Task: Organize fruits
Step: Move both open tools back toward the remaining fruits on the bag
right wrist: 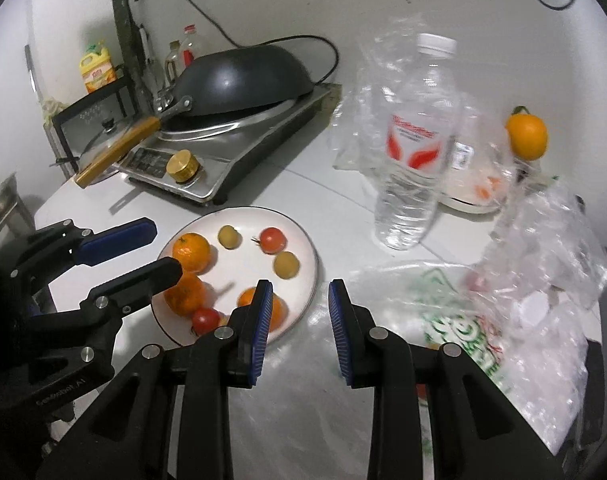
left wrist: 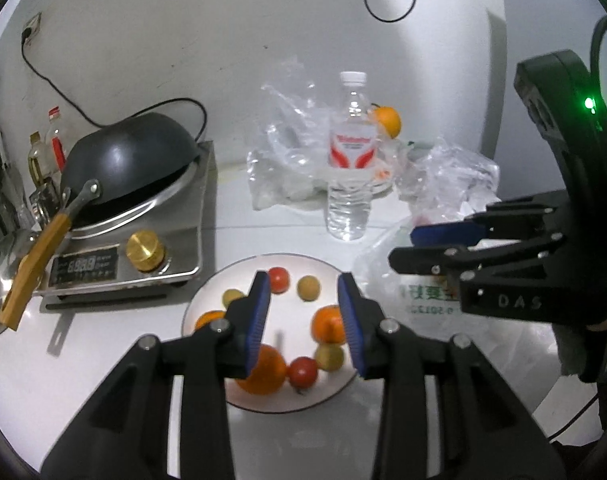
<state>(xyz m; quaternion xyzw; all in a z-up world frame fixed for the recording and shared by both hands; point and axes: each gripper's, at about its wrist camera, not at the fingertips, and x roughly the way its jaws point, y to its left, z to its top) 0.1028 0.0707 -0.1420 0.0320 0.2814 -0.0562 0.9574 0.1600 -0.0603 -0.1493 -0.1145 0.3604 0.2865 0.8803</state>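
Observation:
A white plate [left wrist: 243, 272] [right wrist: 303, 240] on the white counter holds oranges [left wrist: 263, 368] [right wrist: 191, 250], red tomatoes [left wrist: 302, 372] [right wrist: 272, 239] and small yellow-green fruits [left wrist: 308, 288] [right wrist: 286, 265]. My left gripper [left wrist: 303, 316] hovers open and empty over the plate; it shows at the left of the right wrist view [right wrist: 159, 248]. My right gripper [right wrist: 299, 320] is open and empty above the plate's right edge and a printed plastic bag [right wrist: 455, 320]; it shows at the right of the left wrist view [left wrist: 407, 246]. Another orange [left wrist: 389, 120] [right wrist: 527, 136] sits far back.
A water bottle [left wrist: 349, 160] [right wrist: 415, 140] stands behind the plate. Crumpled clear bags [left wrist: 287, 152] [right wrist: 551, 248] lie around it. An induction cooker with an upturned black wok [left wrist: 131, 160] [right wrist: 239, 80] is at the left, with oil bottles [right wrist: 97, 66] behind.

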